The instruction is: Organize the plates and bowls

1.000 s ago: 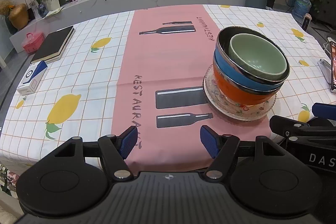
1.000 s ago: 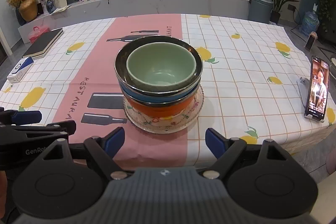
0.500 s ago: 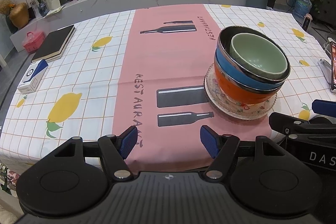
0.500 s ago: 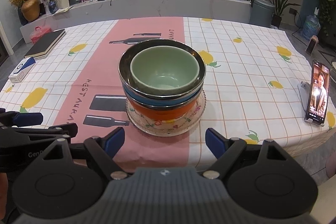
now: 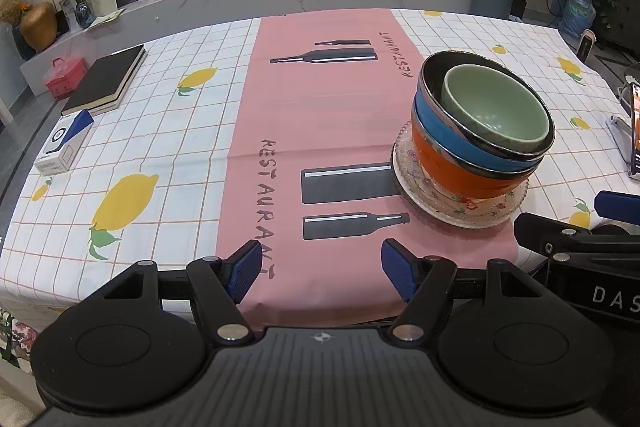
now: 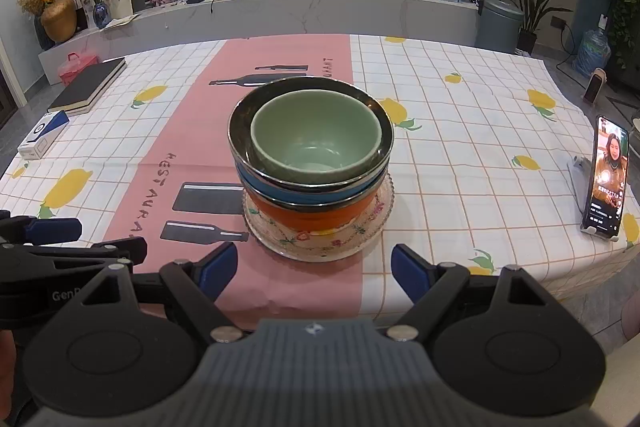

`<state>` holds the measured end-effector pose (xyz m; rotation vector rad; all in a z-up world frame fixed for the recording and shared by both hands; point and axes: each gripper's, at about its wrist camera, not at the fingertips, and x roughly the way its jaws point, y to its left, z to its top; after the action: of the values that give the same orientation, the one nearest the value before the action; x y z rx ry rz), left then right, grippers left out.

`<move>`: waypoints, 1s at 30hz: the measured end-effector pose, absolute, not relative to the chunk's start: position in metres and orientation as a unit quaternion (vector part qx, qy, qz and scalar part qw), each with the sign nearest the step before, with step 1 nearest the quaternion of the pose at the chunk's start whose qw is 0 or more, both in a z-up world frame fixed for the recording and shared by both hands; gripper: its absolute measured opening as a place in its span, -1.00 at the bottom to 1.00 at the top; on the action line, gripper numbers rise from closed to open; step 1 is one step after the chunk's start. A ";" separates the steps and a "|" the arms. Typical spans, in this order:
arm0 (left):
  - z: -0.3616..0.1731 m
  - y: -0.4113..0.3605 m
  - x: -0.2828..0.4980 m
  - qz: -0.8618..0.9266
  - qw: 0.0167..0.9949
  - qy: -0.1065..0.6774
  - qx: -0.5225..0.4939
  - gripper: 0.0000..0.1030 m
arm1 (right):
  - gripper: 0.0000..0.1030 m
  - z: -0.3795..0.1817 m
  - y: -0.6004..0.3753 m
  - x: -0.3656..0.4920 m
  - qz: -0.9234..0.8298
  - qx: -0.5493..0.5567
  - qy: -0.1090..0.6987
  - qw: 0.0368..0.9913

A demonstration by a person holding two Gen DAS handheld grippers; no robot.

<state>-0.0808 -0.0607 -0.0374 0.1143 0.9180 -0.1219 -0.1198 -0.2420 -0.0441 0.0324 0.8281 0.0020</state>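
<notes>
My right gripper [image 6: 310, 269] stood wide apart with nothing between its blue pads, and my left gripper [image 5: 320, 269] was just as wide and just as empty; both hung over the near edge of the table, pointing down and forward. The stack sat straight ahead of the right claw, close in front of its fingers, while from the left claw it lay off to the right and a little farther, so I judged the right hand the nearer one for whatever came next. The green bowl [image 6: 316, 135] nested in a steel-rimmed blue bowl [image 6: 308, 193], that one in an orange bowl [image 6: 316, 217], and all rested on a patterned glass plate [image 6: 360, 239]. Being round, the stack had no long axis to line up with, though the topmost bowls leaned slightly toward the left. Beneath lay a tablecloth [image 6: 460, 147] with lemons and a pink restaurant strip. A black notebook [image 5: 106, 81] and a small box [image 5: 64, 143] lay well apart on the far left, a phone [image 6: 606, 179] stood propped on the right, and beyond were a long marble console and potted plants.
</notes>
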 end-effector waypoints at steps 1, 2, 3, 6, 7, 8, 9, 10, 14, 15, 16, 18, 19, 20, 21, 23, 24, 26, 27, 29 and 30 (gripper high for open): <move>-0.037 -0.060 -0.081 -0.058 0.893 0.442 0.055 0.56 | 0.61 -0.044 -0.242 -0.120 0.001 0.016 0.402 0.915; -0.037 -0.060 -0.081 -0.057 0.893 0.442 0.055 0.56 | 0.61 -0.044 -0.242 -0.120 0.002 0.015 0.402 0.915; -0.037 -0.060 -0.081 -0.057 0.894 0.442 0.054 0.56 | 0.61 -0.044 -0.241 -0.120 0.003 0.015 0.402 0.915; -0.037 -0.059 -0.082 -0.055 0.894 0.441 0.054 0.56 | 0.61 -0.044 -0.241 -0.120 0.004 0.014 0.401 0.916; -0.037 -0.059 -0.082 -0.055 0.895 0.440 0.054 0.56 | 0.61 -0.043 -0.240 -0.120 0.004 0.014 0.401 0.916; -0.037 -0.058 -0.082 -0.054 0.895 0.440 0.053 0.56 | 0.61 -0.044 -0.240 -0.120 0.004 0.014 0.402 0.916; -0.037 -0.058 -0.083 -0.055 0.895 0.439 0.051 0.56 | 0.61 -0.044 -0.240 -0.121 0.004 0.014 0.402 0.915; -0.037 -0.057 -0.083 -0.055 0.895 0.439 0.050 0.56 | 0.61 -0.044 -0.240 -0.121 0.004 0.014 0.403 0.915; -0.037 -0.057 -0.083 -0.055 0.895 0.441 0.047 0.56 | 0.61 -0.044 -0.239 -0.120 0.005 0.015 0.403 0.915; -0.037 -0.057 -0.083 -0.056 0.895 0.441 0.046 0.56 | 0.61 -0.044 -0.239 -0.120 0.005 0.014 0.403 0.915; -0.037 -0.057 -0.083 -0.057 0.895 0.441 0.045 0.56 | 0.61 -0.044 -0.239 -0.120 0.005 0.014 0.403 0.915; -0.037 -0.057 -0.083 -0.058 0.895 0.440 0.045 0.56 | 0.61 -0.044 -0.239 -0.120 0.005 0.014 0.403 0.915; -0.037 -0.057 -0.083 -0.058 0.895 0.439 0.046 0.56 | 0.61 -0.044 -0.239 -0.120 0.005 0.015 0.404 0.915; -0.037 -0.058 -0.083 -0.056 0.896 0.439 0.048 0.56 | 0.61 -0.044 -0.239 -0.120 0.005 0.015 0.404 0.915; -0.037 -0.058 -0.083 -0.055 0.896 0.438 0.049 0.56 | 0.61 -0.045 -0.239 -0.120 0.006 0.015 0.405 0.914; -0.037 -0.058 -0.083 -0.053 0.896 0.439 0.049 0.56 | 0.61 -0.045 -0.239 -0.120 0.006 0.015 0.405 0.914; -0.037 -0.057 -0.083 -0.053 0.895 0.440 0.048 0.56 | 0.61 -0.045 -0.239 -0.120 0.006 0.015 0.405 0.914; -0.037 -0.057 -0.083 -0.053 0.895 0.441 0.047 0.56 | 0.61 -0.047 -0.239 -0.119 0.007 0.015 0.407 0.913; -0.037 -0.057 -0.083 -0.053 0.895 0.441 0.048 0.56 | 0.61 -0.047 -0.239 -0.119 0.007 0.016 0.408 0.913; -0.037 -0.057 -0.083 -0.053 0.895 0.441 0.049 0.56 | 0.61 -0.048 -0.238 -0.118 0.008 0.016 0.410 0.912; -0.037 -0.057 -0.083 -0.053 0.895 0.441 0.049 0.56 | 0.61 -0.049 -0.238 -0.118 0.008 0.015 0.410 0.912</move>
<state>-0.0828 -0.0574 -0.0373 0.1018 0.9142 -0.1103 -0.1175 -0.2379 -0.0488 0.0316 0.8453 0.0163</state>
